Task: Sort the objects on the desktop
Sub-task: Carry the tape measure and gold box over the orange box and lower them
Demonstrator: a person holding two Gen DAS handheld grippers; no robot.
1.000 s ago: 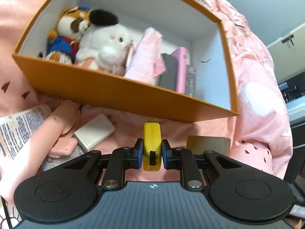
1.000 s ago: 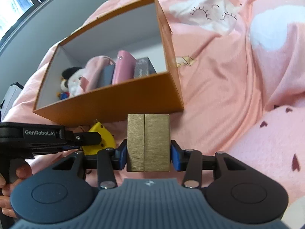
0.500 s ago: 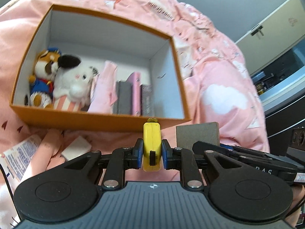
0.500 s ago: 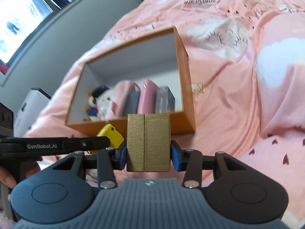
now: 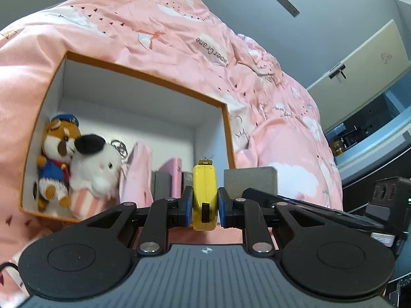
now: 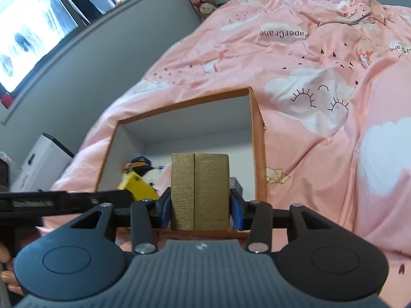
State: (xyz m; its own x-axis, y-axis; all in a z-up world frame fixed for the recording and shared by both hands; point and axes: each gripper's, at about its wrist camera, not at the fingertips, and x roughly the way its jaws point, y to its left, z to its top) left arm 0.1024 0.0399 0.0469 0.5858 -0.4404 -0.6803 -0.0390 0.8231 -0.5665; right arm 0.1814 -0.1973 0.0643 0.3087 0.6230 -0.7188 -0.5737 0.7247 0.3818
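Carrying 2 items up from the bed, both grippers now overlook the orange box (image 5: 227,128): left gripper (image 5: 204,206) jaws nearly closed on the yellow tape measure (image 5: 204,187), right gripper (image 6: 199,209) jaws clamped wide on the gold box (image 6: 199,192); probably ready for placement inside.

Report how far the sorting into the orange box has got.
Done: the orange box already holds two plush toys, a pink pouch and a few upright flat items. In hand: the left gripper is clamped on a yellow tape measure, and the right gripper on a gold box, both in front of the box. Left: placing these two inside.
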